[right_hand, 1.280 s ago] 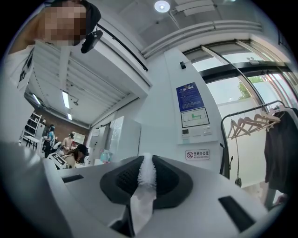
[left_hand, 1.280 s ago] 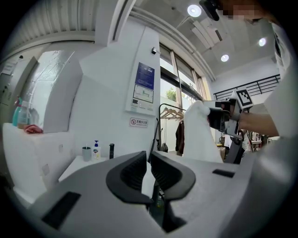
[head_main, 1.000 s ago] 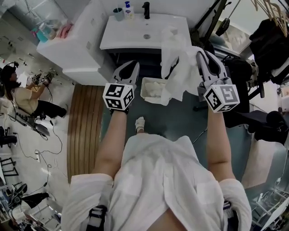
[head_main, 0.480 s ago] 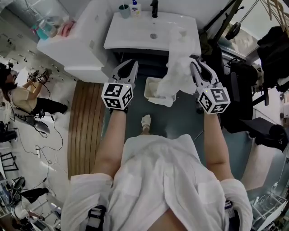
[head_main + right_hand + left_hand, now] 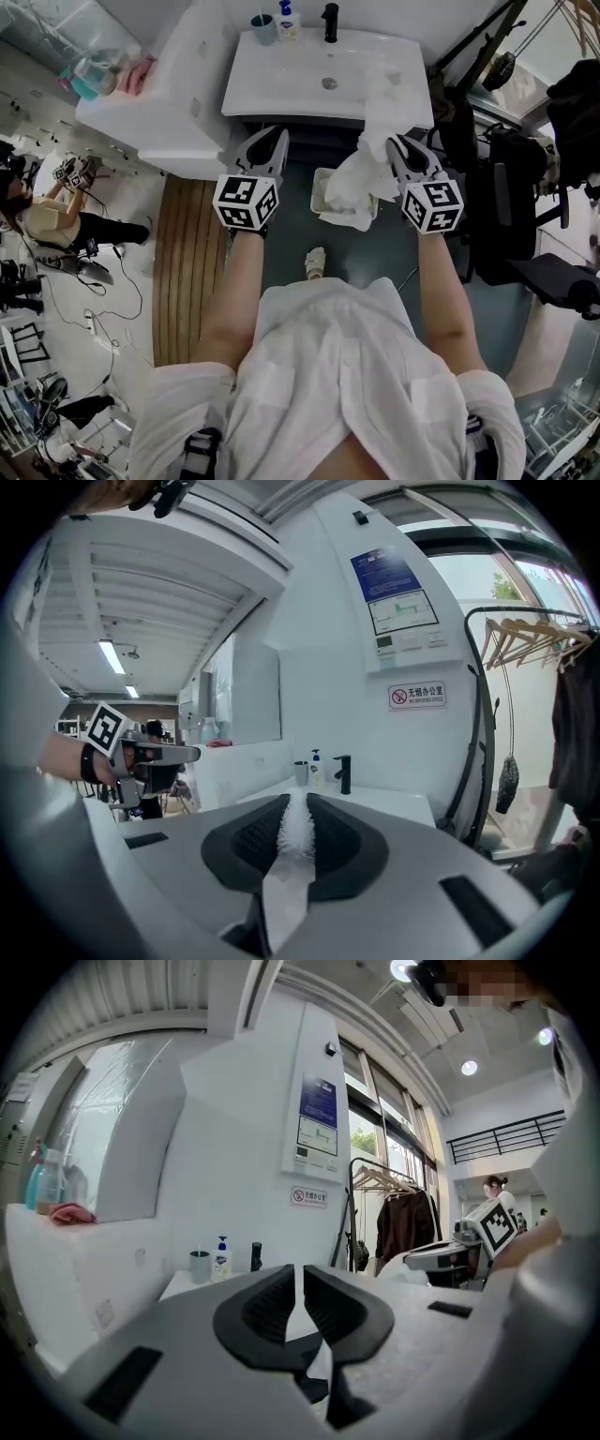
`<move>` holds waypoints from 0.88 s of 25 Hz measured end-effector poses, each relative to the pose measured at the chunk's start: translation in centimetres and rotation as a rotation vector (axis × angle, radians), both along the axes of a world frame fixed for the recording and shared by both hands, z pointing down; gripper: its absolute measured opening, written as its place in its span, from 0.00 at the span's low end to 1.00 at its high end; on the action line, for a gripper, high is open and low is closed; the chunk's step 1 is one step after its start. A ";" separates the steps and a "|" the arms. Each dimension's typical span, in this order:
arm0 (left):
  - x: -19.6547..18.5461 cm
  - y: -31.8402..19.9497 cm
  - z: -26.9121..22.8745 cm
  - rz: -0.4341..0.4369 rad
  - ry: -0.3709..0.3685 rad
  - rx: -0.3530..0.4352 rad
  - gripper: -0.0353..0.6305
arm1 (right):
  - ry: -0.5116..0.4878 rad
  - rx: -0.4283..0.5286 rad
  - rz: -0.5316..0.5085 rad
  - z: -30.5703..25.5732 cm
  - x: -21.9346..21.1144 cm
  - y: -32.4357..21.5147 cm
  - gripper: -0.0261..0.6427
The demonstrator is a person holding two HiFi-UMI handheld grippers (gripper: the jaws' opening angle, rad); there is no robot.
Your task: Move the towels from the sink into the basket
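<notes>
Head view: the right gripper (image 5: 394,142) is clenched on a white towel (image 5: 361,178), whose lower end hangs at the basket (image 5: 320,192) on the floor, in front of the sink (image 5: 281,75). The left gripper (image 5: 272,139) is closed and empty. More white cloth (image 5: 386,94) lies on the sink's right edge, prob. another towel. Left gripper view: jaws together, nothing betw. them. Right gripper view: the towel (image 5: 286,892) is pinched betw. the jaws. So this towel is not yet let go, and at least one more seems left.

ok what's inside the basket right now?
White towel fabric shows at the left of the basket. The towel hanging from the right gripper covers the rest, so how many towels lie inside can't be told.
</notes>
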State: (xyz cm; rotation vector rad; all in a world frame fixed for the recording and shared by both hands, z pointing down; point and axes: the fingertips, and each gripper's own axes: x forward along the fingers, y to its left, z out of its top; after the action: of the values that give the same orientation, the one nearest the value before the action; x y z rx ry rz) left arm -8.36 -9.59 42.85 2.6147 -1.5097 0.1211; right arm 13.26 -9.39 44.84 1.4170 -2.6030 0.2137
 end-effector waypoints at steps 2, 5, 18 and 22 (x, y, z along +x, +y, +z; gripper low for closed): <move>-0.3 -1.0 0.2 0.003 -0.001 -0.005 0.11 | -0.002 -0.029 -0.005 1.0 -0.4 -1.1 0.15; -0.8 -2.5 0.5 0.007 -0.004 -0.013 0.11 | -0.036 -0.054 -0.011 1.9 -0.8 -2.7 0.17; -0.6 -6.7 0.7 0.039 0.003 -0.016 0.11 | -0.086 0.030 0.089 -0.7 1.5 -6.0 0.17; -0.3 -7.4 0.5 0.054 0.012 -0.011 0.11 | -0.081 0.040 0.111 -1.1 2.3 -6.1 0.17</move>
State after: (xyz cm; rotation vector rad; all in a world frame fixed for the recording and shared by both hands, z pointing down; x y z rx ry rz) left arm -8.62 -17.01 43.31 2.6431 -1.4314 0.1181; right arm 15.61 -15.50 43.71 1.6009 -2.6078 0.2396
